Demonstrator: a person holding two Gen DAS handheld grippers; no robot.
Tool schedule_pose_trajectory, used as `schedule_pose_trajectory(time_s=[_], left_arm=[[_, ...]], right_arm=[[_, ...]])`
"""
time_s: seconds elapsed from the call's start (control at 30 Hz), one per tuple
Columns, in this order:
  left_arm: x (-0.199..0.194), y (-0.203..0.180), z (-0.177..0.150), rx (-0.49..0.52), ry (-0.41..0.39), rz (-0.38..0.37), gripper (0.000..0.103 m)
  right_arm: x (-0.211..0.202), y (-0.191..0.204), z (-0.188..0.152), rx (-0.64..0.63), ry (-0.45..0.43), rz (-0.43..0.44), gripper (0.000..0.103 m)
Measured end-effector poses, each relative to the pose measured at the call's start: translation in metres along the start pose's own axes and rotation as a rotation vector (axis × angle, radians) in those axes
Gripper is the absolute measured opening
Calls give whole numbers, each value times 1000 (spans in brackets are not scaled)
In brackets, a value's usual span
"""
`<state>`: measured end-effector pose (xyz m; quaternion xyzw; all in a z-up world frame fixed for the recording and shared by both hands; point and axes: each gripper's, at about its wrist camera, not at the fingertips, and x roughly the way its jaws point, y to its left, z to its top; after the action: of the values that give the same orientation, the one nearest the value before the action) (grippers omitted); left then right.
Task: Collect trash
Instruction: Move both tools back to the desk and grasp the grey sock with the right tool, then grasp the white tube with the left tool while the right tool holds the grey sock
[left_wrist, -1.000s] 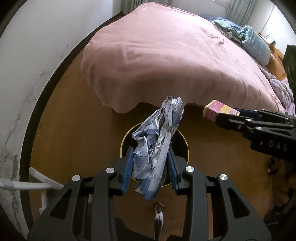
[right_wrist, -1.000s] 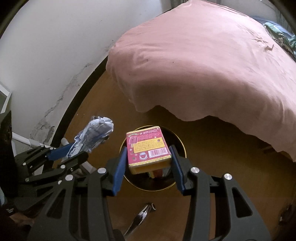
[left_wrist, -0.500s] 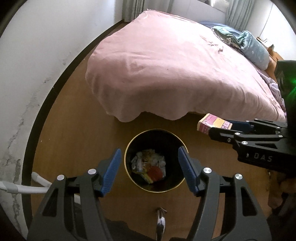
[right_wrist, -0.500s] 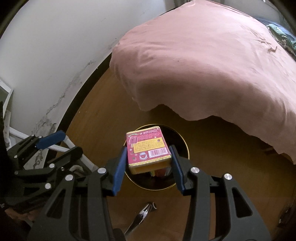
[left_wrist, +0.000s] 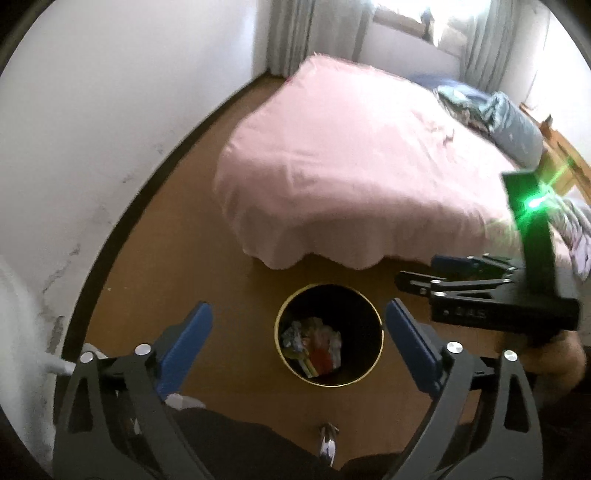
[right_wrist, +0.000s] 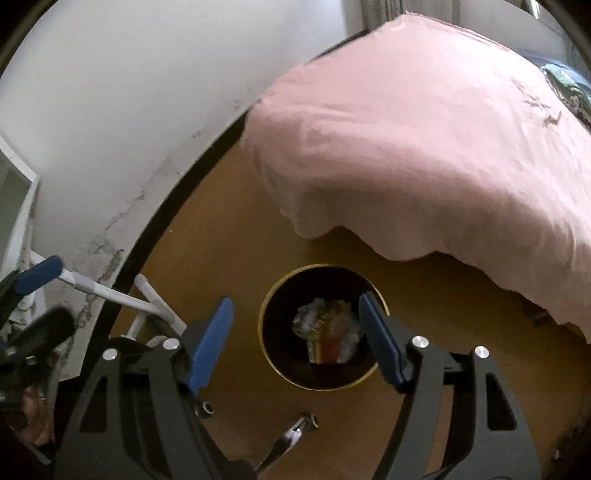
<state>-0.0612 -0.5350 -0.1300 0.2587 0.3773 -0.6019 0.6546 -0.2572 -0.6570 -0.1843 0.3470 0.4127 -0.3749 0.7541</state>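
Where the brown floor (left_wrist: 207, 266) meets a white wall (left_wrist: 110, 110), a pink-covered bed (left_wrist: 351, 166) stands beside a round black bin (left_wrist: 373, 354).

Bin upright on the floor, near the bed's foot; crumpled trash (left_wrist: 314, 341) lies inside it. Left gripper (left_wrist: 297, 345) spread wide, holding nothing, bin seen between its blue pads. Right gripper (right_wrist: 295, 341) likewise wide and bare, above the bin. A small metallic item (right_wrist: 291, 437) lies on the floor near the bin; identity unclear. Frames blurred; individual trash pieces cannot be told apart.
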Motion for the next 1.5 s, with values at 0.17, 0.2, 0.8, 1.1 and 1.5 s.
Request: schedule_pose_trajectory(time_s=[0.17, 0.2, 0.8, 1.1, 1.5], left_arm=[[-72, 38, -9, -27, -70, 83, 94], [-91, 53, -14, -36, -86, 122, 94], [-355, 313, -274, -832, -196, 671, 95], [-368, 321, -322, -924, -195, 673, 95], [-323, 357, -244, -872, -153, 660, 95]], right_arm=[[-34, 65, 14, -114, -82, 95, 75], [-40, 80, 16, -144, -96, 115, 76], [-54, 555, -70, -998, -11, 613, 82], [-27, 626, -102, -1090, -14, 538, 82], [-32, 588, -71, -1006, -55, 530, 27]])
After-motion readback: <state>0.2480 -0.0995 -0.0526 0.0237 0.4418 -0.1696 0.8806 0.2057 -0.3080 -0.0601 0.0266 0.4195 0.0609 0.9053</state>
